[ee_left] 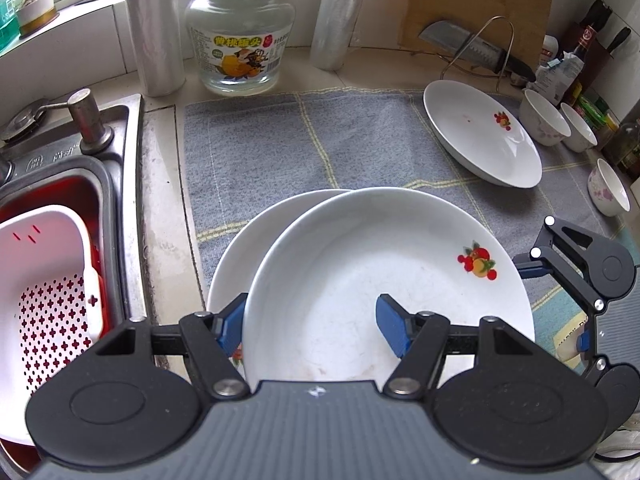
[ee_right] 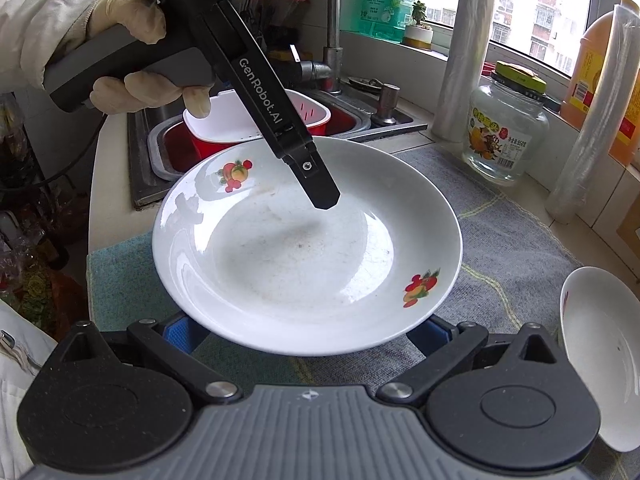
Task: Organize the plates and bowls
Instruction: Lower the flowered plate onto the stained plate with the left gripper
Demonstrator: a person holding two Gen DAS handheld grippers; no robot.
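From my left wrist view, my left gripper (ee_left: 312, 326) has its jaws spread wide, straddling the near rim of the top plate (ee_left: 384, 280): one blue pad (ee_left: 230, 324) sits outside the rim, the other inside the well. I cannot tell whether either pad touches the porcelain. The plate is glossy white, deep and round, with a fruit print, and it lies overlapping a second plate (ee_left: 240, 248) beneath it. Both rest on a grey woven cloth (ee_left: 280, 140) with pale yellow lines. A third plate (ee_left: 480, 140) lies tilted farther right, near three small bowls (ee_left: 544, 120). The right gripper (ee_left: 560, 276) shows at the right edge, close to the top plate's rim.

From my right wrist view, the right gripper (ee_right: 308, 334) has its jaws well apart at the near edge of the top plate (ee_right: 304, 248), pads partly hidden under the rim; contact is unclear. The left gripper's black finger (ee_right: 316, 188) reaches down over the plate's well. The steel sink (ee_right: 168, 160) lies just behind.
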